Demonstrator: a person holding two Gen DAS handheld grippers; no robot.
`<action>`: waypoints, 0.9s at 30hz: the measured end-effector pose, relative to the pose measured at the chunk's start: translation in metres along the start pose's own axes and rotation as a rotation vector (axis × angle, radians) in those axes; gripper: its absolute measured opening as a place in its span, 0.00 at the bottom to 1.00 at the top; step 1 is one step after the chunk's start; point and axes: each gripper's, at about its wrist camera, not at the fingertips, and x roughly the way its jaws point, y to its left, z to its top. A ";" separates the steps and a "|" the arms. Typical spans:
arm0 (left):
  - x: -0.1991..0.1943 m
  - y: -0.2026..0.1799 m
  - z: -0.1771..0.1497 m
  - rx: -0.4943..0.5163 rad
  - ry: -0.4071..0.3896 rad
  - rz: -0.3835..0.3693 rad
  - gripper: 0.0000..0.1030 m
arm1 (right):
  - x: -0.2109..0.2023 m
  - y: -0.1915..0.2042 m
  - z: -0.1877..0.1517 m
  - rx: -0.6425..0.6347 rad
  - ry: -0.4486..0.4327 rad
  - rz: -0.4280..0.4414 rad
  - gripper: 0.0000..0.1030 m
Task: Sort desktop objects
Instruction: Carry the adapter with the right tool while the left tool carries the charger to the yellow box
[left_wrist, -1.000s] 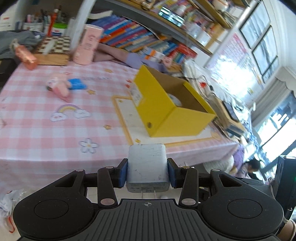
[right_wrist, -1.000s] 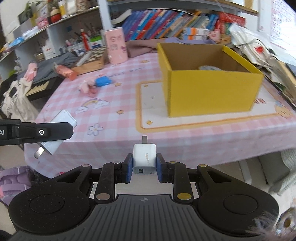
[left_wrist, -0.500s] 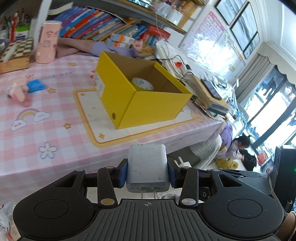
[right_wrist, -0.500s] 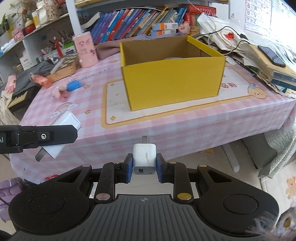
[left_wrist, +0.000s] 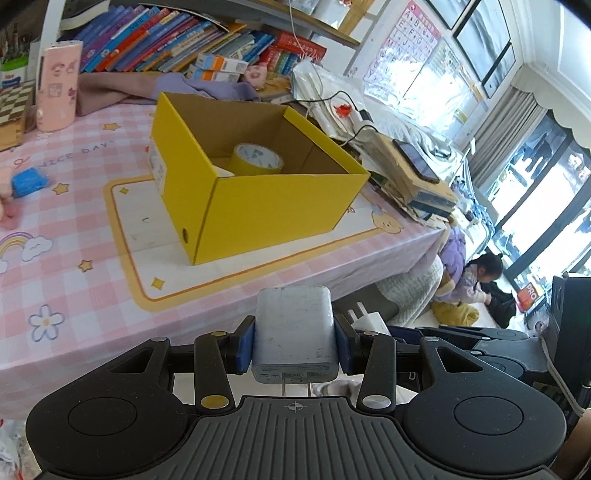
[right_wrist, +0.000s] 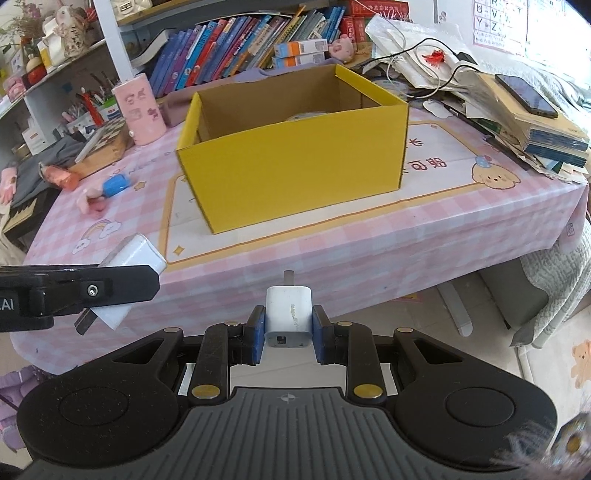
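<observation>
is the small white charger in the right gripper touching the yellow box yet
Apart. The right wrist view shows the small charger clamped between the right gripper fingers, off the table's near edge, with bare pink tablecloth between it and the yellow box.

Tape roll mostly hidden behind yellow box front wall (only top edge shows); pink toy cut off at left edge; box side label text too small to read

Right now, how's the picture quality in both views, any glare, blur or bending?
Left wrist view: the windows are blown out white, the pink table edge bows from the fisheye, and the yellow box is sharp. Right wrist view: even light, sharp box, glare only at top right.
</observation>
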 end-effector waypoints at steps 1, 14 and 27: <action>0.003 -0.002 0.001 -0.001 0.002 0.002 0.41 | 0.001 -0.004 0.002 0.001 0.002 0.001 0.23; 0.039 -0.037 0.017 -0.002 -0.009 0.045 0.41 | 0.015 -0.057 0.027 -0.024 0.027 0.045 0.23; 0.048 -0.060 0.048 -0.089 -0.126 0.072 0.41 | 0.022 -0.094 0.069 -0.098 -0.035 0.127 0.23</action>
